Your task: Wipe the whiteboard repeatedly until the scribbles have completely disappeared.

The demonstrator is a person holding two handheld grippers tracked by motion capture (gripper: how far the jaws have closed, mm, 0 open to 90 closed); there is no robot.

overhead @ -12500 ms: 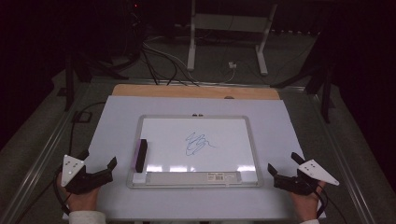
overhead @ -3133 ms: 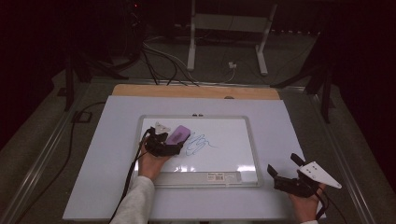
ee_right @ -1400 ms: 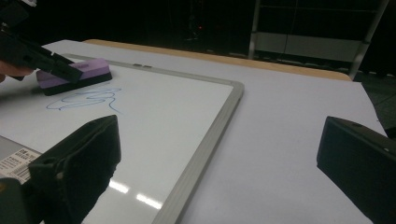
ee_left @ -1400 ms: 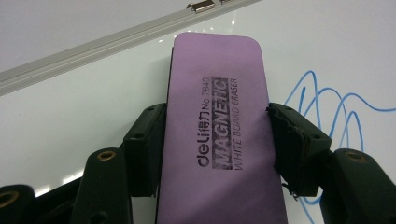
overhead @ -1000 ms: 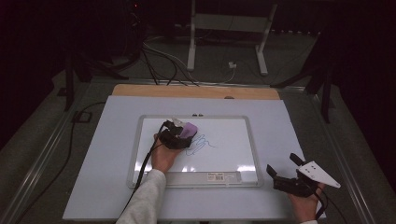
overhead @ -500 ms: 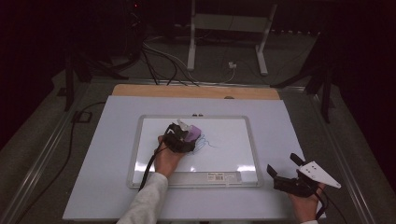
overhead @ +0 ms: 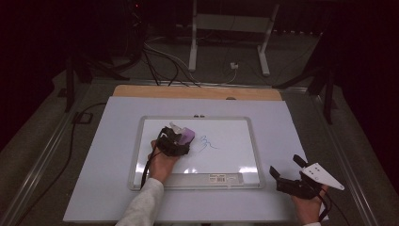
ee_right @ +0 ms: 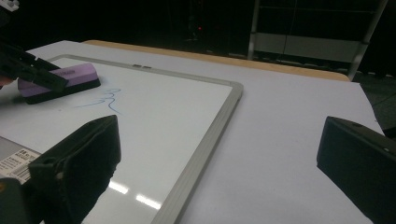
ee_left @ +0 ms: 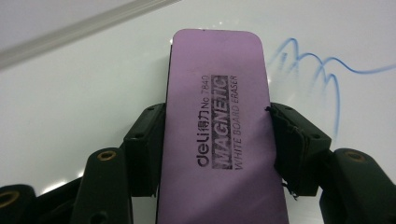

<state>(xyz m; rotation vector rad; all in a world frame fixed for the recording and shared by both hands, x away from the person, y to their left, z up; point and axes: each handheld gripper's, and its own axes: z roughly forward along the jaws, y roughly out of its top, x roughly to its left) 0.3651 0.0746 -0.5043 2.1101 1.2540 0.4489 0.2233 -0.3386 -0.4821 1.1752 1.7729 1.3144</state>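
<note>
The left gripper (overhead: 175, 141) held a purple eraser (ee_left: 219, 135) flat on the whiteboard (overhead: 235, 155), its fingers (ee_left: 144, 149) pressed against the eraser's two long sides, about a third of the way open. In the left gripper view the eraser's printed label faced up and its far end pointed toward the board's upper frame. A blue scribble (ee_left: 317, 70) lay on the white surface just beside the eraser's right edge, apart from it by a narrow strip of bare board. In the high view the eraser (overhead: 186, 136) sat in the upper left part of the board, with the scribble (overhead: 206, 142) right next to it toward the middle.

The right gripper (overhead: 288, 175) rested near the front right corner of the tabletop (overhead: 103, 155), off the whiteboard and well apart from the eraser. Its fingers (ee_right: 79, 163) stood wide apart with nothing between them. In the right gripper view the board's grey frame (ee_right: 210, 135) ran between the two fingers, and the eraser (ee_right: 60, 81) showed far off at the upper left with the scribble (ee_right: 107, 100) beside it.
</note>
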